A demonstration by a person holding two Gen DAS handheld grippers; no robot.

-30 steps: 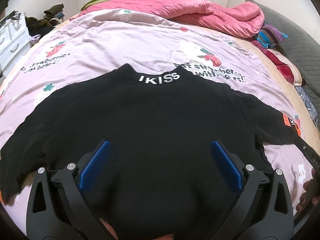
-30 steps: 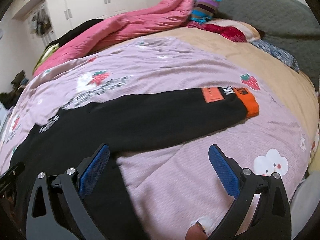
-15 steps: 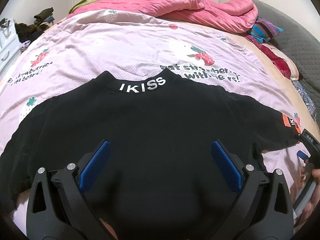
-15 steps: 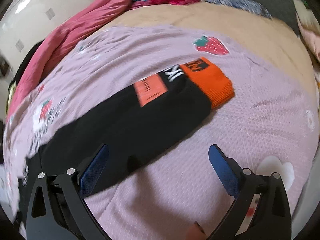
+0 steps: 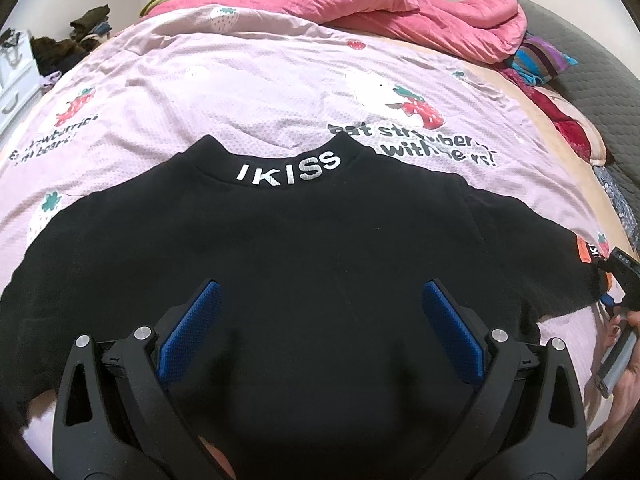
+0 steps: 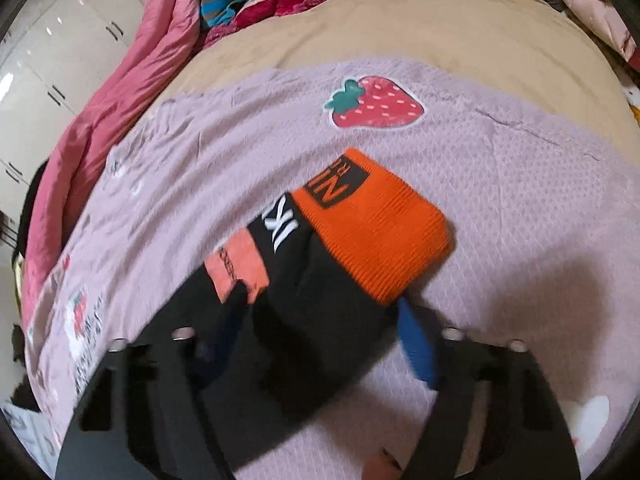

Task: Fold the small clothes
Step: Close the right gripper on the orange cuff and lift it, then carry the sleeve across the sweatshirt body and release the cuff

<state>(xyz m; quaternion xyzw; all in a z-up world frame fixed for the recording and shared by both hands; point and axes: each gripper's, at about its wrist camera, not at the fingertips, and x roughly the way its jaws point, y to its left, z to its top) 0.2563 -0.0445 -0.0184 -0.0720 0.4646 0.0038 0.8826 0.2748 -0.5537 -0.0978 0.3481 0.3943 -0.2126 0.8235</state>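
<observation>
A small black sweater [image 5: 304,256] with "IKISS" on its collar lies flat on the pink strawberry-print sheet [image 5: 240,80], sleeves spread to both sides. My left gripper [image 5: 318,328] is open above the sweater's lower body. The right sleeve [image 6: 304,280] ends in an orange cuff [image 6: 376,224]. My right gripper [image 6: 316,340] is open with one finger on each side of that sleeve just behind the cuff; its image is blurred. It also shows at the right edge of the left wrist view [image 5: 622,280].
A bunched pink quilt [image 5: 400,12] lies across the far end of the bed. Striped and red clothes [image 5: 544,64] lie at the far right by a grey headboard [image 5: 600,60]. A white drawer unit [image 5: 12,80] and piled clothes stand at the left.
My right gripper has moved along the sleeve to the orange cuff and lowered around it. My left gripper has shifted slightly over the sweater's body and stays open.
</observation>
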